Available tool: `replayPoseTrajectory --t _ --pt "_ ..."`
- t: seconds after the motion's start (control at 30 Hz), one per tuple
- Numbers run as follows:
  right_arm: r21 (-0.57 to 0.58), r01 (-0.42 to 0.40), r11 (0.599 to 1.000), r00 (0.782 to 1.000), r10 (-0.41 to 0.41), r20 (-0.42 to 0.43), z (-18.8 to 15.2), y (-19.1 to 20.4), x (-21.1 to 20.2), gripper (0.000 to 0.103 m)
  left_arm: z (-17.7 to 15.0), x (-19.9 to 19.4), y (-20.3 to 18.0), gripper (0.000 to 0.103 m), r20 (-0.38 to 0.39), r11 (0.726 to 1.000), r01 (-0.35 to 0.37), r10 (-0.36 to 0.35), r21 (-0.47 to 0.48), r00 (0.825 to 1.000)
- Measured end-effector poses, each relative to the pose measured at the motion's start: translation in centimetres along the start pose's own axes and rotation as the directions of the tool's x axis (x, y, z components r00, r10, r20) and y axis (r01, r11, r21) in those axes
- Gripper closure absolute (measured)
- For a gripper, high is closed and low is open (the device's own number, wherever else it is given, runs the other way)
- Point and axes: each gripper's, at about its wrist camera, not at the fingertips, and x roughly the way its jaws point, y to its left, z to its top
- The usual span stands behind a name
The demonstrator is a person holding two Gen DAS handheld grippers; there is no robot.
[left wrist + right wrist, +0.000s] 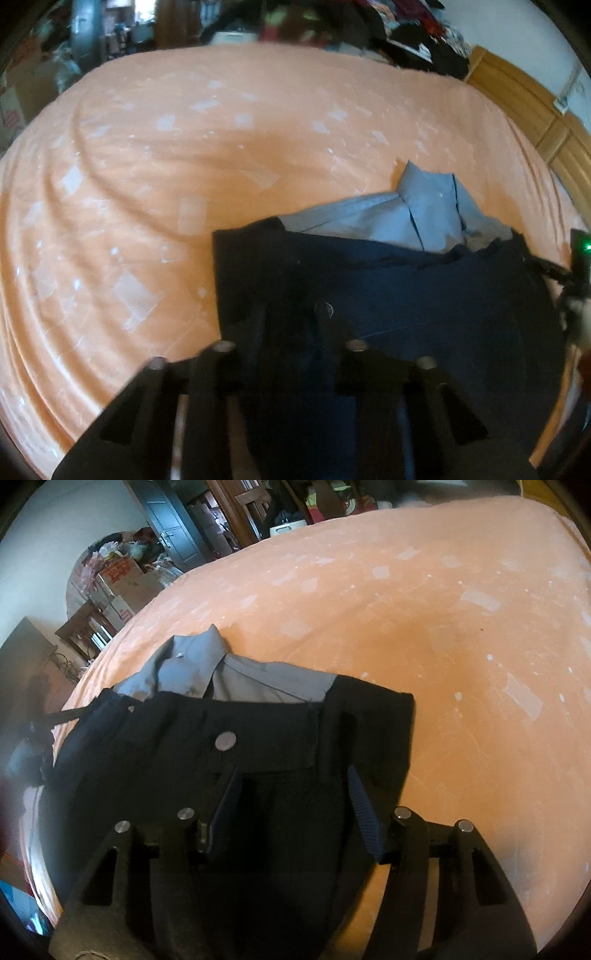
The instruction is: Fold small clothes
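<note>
Right gripper (291,805) nearest the lens: jaws spread apart, blue pads either side of dark fabric, nothing pinched as far as the view shows. Left gripper (291,325): fingers are dark against dark cloth and blurred; cannot tell whether they are apart or clamped.

Task item: navy garment (229,746) with a metal button (225,740), lying flat on the orange bedsheet (461,646). It overlaps the lower part of a folded grey-blue collared shirt (207,668), so only collar and shoulders show.

Risks, as judged:
- Closing on the navy layer may catch the shirt beneath; lifting would then drag both and undo the shirt's fold.
- With only one side gripped, the fold would likely skew.
- Loose sheet (147,184) is rippled; a deep pinch could gather it too.
- Left-side blur suggests motion; edge alignment uncertain.
</note>
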Motion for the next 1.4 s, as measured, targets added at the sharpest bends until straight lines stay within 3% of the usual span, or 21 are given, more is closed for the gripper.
replayPoseTrajectory --t 0.17,0.37,0.43,0.47,0.8,0.97,1.07,1.13,1.27,1.33,1.37,1.4 --pt "-0.029 0.032 0.999 0.999 -0.031 0.024 0.7 0.5 -0.2 0.044 -0.7 -0.6 0.2 0.095 0.062 1.0 0.021 -0.02 -0.011 0.998" --pt "0.024 0.044 0.999 0.999 -0.044 -0.002 2.3 -1.0 1.7 0.045 -0.8 -0.4 0.3 0.095 0.068 1.0 0.021 -0.02 -0.015 0.997" --pt "-0.008 0.058 0.998 0.998 -0.058 -0.008 2.6 -0.5 1.9 0.07 -0.8 -0.4 0.3 0.095 0.074 1.0 0.016 -0.015 -0.011 0.997" --pt "-0.019 0.061 0.998 0.998 -0.061 -0.008 2.7 -0.1 1.8 0.094 -0.8 -0.5 0.1 0.095 0.079 1.0 0.011 -0.01 -0.007 0.997" --pt "0.016 0.01 1.0 0.981 -0.013 0.194 4.6 -0.4 -4.6 0.097 2.0 -5.0 -0.5 0.098 0.198 0.999 0.049 -0.051 0.012 0.979" --pt "0.06 0.038 0.997 0.978 -0.049 0.2 5.6 -2.5 -4.1 0.103 3.5 -2.5 0.0 0.098 0.16 1.0 0.019 -0.018 -0.004 0.987" --pt "0.137 0.106 0.985 0.983 -0.125 0.137 5.1 -5.3 -1.5 0.103 3.4 2.7 1.1 0.097 0.05 0.998 -0.054 0.055 -0.021 0.997" --pt "0.181 0.127 0.975 0.989 -0.139 0.057 4.2 -6.8 0.3 0.103 3.2 4.7 1.9 0.092 0.022 0.999 -0.04 0.041 -0.035 0.999" --pt "0.083 0.125 0.989 0.99 -0.129 0.051 2.9 -3.5 -1.4 0.1 4.3 4.4 2.3 0.086 0.004 0.999 -0.037 0.037 -0.019 0.999" --pt "0.036 0.11 0.993 0.991 -0.112 0.067 1.8 -1.4 -3.4 0.081 4.5 3.1 2.1 0.085 0.004 0.998 -0.059 0.059 0.008 0.998" --pt "0.021 0.103 0.994 0.992 -0.104 0.077 0.9 -0.4 -4.5 0.063 4.4 1.0 2.1 0.085 0.039 0.999 -0.045 0.045 -0.004 0.998" --pt "0.001 0.087 0.996 0.992 -0.087 0.089 -0.4 0.8 -5.8 0.057 4.0 -0.8 2.2 0.085 0.076 1.0 -0.021 0.023 -0.02 0.997"
